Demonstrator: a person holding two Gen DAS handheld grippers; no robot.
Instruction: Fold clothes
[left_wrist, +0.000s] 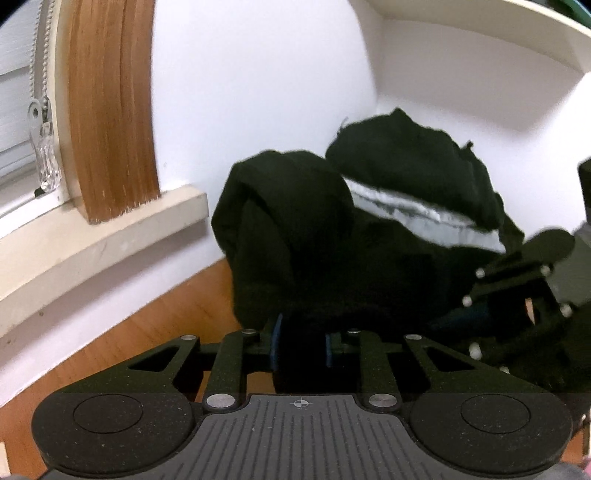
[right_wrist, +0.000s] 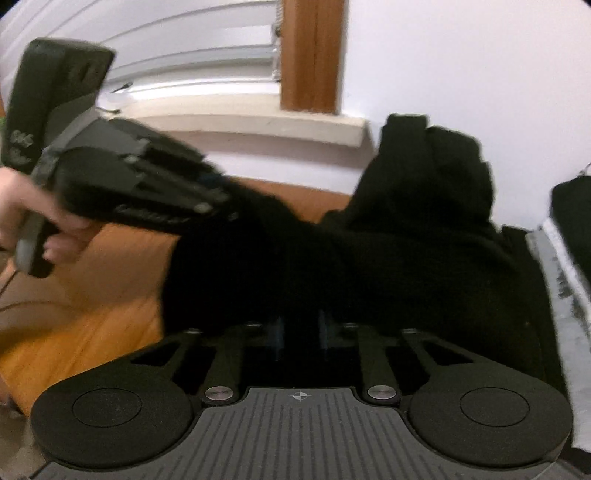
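**Inspector:** Start with the largest items.

**Assistant:** A white wall (left_wrist: 258, 92) fills the background, with a cream window sill (left_wrist: 92, 240) and a vertical brown wooden strip (left_wrist: 110, 110) above the sill. Below them lies the orange-brown wooden counter (right_wrist: 92, 314). In the left wrist view a white shelf (left_wrist: 480, 33) runs along the upper right.

**Inspector:** The task item?

**Assistant:** A black garment of soft fabric (left_wrist: 332, 258) is heaped on the counter against the wall, bunched into two humps. A pale grey-white band (left_wrist: 424, 218) shows between its folds. In the right wrist view the same garment (right_wrist: 369, 258) stretches across the frame.

**Inspector:** State of the left tongs (left_wrist: 301, 343)?

**Assistant:** The blue-padded fingers (left_wrist: 275, 343) stand close together with black fabric bunched between them; the pads appear to clamp on the cloth. In the right wrist view this tool (right_wrist: 207, 201) is blurred, its tip buried in the garment's edge, with a person's hand (right_wrist: 37, 218) around the handle.

**Inspector:** And the right tongs (right_wrist: 300, 334)?

**Assistant:** Drawn in likewise, with dark fabric filling the gap, pinched on the garment. They also appear at the right edge of the left wrist view (left_wrist: 491, 295), pressed into the cloth.

**Inspector:** Smallest item?

**Assistant:** A clear blind-cord pull (left_wrist: 44, 147) hanging beside the window frame.
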